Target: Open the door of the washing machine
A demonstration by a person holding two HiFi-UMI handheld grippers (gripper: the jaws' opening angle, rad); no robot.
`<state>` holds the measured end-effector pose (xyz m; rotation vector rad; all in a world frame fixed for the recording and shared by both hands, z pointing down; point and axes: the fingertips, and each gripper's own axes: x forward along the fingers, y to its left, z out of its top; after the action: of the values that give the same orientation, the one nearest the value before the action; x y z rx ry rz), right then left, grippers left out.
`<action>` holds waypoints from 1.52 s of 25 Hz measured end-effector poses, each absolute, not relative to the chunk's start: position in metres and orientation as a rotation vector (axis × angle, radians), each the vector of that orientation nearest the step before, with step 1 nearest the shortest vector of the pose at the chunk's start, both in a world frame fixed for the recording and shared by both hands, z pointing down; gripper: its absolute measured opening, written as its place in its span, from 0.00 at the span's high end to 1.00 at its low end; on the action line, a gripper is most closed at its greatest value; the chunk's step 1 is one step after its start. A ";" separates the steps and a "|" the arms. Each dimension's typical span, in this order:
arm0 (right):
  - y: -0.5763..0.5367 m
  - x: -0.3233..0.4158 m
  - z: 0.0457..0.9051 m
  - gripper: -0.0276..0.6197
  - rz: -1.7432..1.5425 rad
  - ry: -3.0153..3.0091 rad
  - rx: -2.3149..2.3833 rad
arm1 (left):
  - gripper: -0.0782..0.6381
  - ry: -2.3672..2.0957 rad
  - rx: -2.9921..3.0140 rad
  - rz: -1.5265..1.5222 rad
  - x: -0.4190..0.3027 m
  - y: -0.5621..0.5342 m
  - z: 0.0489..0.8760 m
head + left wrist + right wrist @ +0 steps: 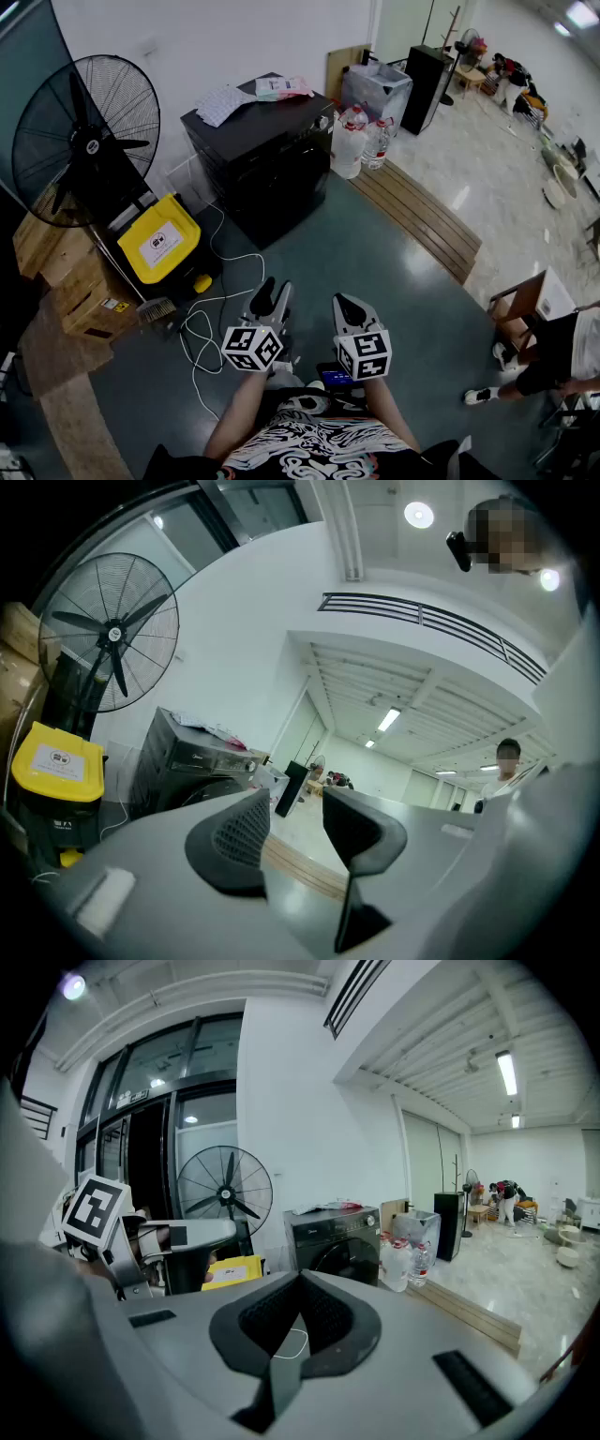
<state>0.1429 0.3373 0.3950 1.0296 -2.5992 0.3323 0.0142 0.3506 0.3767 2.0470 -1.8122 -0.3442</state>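
The black washing machine (pixel 267 155) stands against the white wall, well ahead of both grippers, with its round door (pixel 343 1258) closed. Papers and a pink packet (pixel 281 87) lie on its top. My left gripper (pixel 272 296) is held close to my body, level and open, with nothing between its fingers; in its own view the left gripper (pixel 295 822) frames the washing machine (pixel 183 759) off to the left. My right gripper (pixel 349 306) is beside it, tilted slightly down. The right gripper (pixel 300 1286) is shut, its pads meeting on nothing.
A large floor fan (pixel 84 136) and a yellow-lidded box (pixel 157 239) stand left of the machine, with cardboard boxes (pixel 80 286) nearer. A white cable (pixel 208 314) lies on the floor. Water bottles (pixel 354 141) and a wooden platform (pixel 417 217) sit to the right. A person (pixel 553 352) is at far right.
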 end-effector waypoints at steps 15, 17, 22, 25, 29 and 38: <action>0.282 0.125 0.412 0.95 0.437 -2.656 0.999 | 0.64 -1.865 1.994 -0.207 -0.012 0.307 0.412; 0.262 0.117 0.421 0.79 0.480 -2.646 0.979 | 0.64 -1.861 1.987 -0.163 -0.022 0.288 0.426; 0.187 0.089 0.452 0.76 0.507 -2.569 1.013 | 0.64 -1.870 1.953 -0.015 -0.076 0.210 0.475; 0.126 0.059 0.473 0.75 0.527 -2.519 1.034 | 0.62 -1.856 1.946 0.082 -0.119 0.144 0.508; 0.061 0.020 0.503 0.75 0.562 -2.427 1.039 | 0.61 -1.776 1.921 0.250 -0.163 0.071 0.560; -0.030 -0.040 0.569 0.76 0.638 -2.293 1.042 | 0.61 -1.619 1.853 0.516 -0.225 -0.043 0.683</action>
<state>-0.0395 -0.0304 0.5693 1.0418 -2.2932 0.6380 -0.2250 -0.0433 0.6826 1.8535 -1.6191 0.5163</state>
